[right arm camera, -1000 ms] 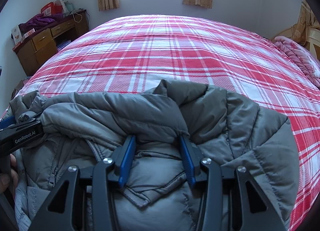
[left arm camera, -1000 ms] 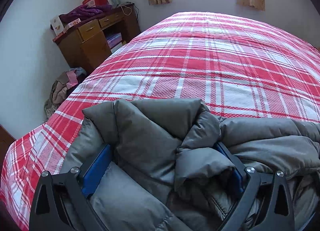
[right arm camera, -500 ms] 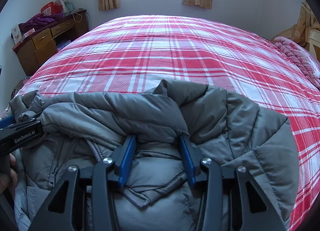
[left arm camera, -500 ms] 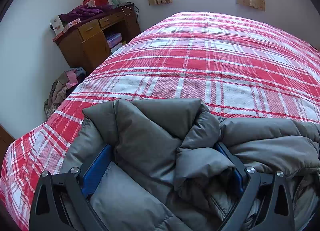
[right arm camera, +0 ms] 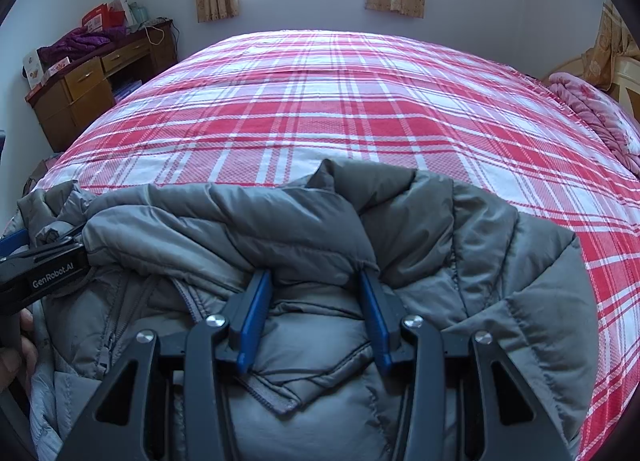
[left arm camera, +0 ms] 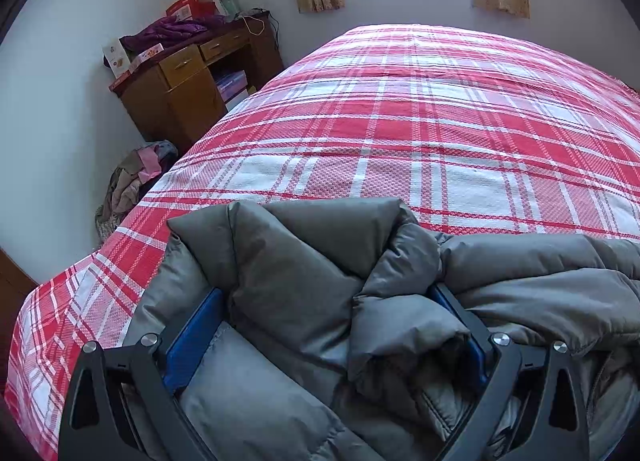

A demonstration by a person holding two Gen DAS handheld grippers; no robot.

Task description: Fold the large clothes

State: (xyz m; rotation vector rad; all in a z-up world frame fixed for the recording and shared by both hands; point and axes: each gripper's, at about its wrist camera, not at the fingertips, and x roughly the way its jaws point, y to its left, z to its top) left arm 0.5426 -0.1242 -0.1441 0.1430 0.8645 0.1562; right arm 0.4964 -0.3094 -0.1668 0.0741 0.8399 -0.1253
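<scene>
Nothing has moved since a second ago: both grippers and the grey puffer jacket point(left arm camera: 320, 301) sit where they were

Left wrist view: left gripper point(left arm camera: 328, 325) has its blue pads spread wide with a thick bunch of jacket between them. The right pad is pressed into the fabric, the left one mostly hidden, so I can't tell if it's truly clamped or just straddling. Jacket lies at the near edge of the plaid bed point(left arm camera: 440, 121), desk side

Right wrist view: right gripper point(right arm camera: 316, 301) has pads apart around a smaller fold of jacket; grip likewise unclear. Left gripper's body shows at the jacket's desk-side end

Risk: slick, puffy shell could slide out on lift, or only the top layer comes up, leaving the fold lopsided

Only the left view shows the clothes pile point(left arm camera: 132, 181) on the floor below the desk point(left arm camera: 192, 77); only the right shows the pink blanket point(right arm camera: 592, 113) at the bed's far side from the desk, plus the jacket's zip and full width
</scene>
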